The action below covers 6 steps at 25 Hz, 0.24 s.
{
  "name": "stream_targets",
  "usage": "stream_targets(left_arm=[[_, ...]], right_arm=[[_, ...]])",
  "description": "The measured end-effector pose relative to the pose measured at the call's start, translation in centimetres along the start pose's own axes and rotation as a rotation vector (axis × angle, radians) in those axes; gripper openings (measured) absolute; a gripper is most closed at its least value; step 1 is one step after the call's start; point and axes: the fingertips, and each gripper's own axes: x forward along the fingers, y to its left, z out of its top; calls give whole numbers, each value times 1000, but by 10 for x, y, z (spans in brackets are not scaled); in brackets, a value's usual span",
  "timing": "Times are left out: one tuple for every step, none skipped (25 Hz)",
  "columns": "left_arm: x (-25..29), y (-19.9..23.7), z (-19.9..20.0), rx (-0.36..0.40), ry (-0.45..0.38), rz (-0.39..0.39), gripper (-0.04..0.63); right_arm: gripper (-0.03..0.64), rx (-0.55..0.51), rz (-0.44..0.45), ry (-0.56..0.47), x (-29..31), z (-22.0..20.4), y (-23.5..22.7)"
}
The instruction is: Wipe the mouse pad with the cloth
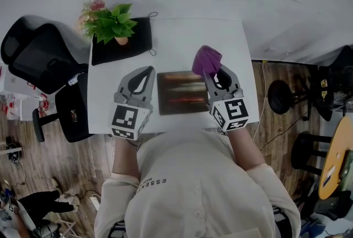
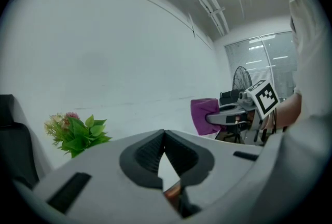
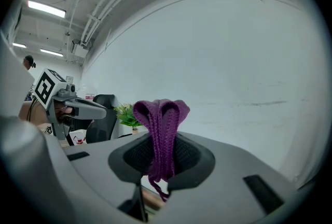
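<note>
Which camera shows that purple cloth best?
The right gripper view: the cloth sits close up in its middle, pinched between the right gripper's jaws. The head view shows a small purple bunch; the left gripper view shows it small, from the side.

**Q:** Entry one: any legible lettering?
**A:** One item. Pale capitals "ESSEN", with the remainder unreadable, stood on the person's shirt [image 1: 187, 176] in the head view.
**Q:** Further entries?
**A:** Only coded black-and-white squares, on the cubes of the left gripper [image 1: 146, 72] and the right gripper [image 1: 216, 74]. They carried no letters or numbers.
</note>
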Motion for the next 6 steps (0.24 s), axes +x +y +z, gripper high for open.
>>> stream_targets(left_arm=[[-1,0,0,1,0,0,2],[-1,0,0,1,-2,1,2],[-2,0,0,1,-3,2,2],[-3,0,0,1,-3,2,2],[-3,0,0,1,-2,3,2],[-4,0,0,1,-2,3,2]], right_arm=[[91,1,-3,-1,0,0,0],[91,2,-6,-1,-1,0,0],[91,4,-8,-1,-1,0,0],[91,5,-9,-1,-2,0,0],[91,6,-10,-2,-2,0,1],[91,7,-11,-2,-2,-1,1]])
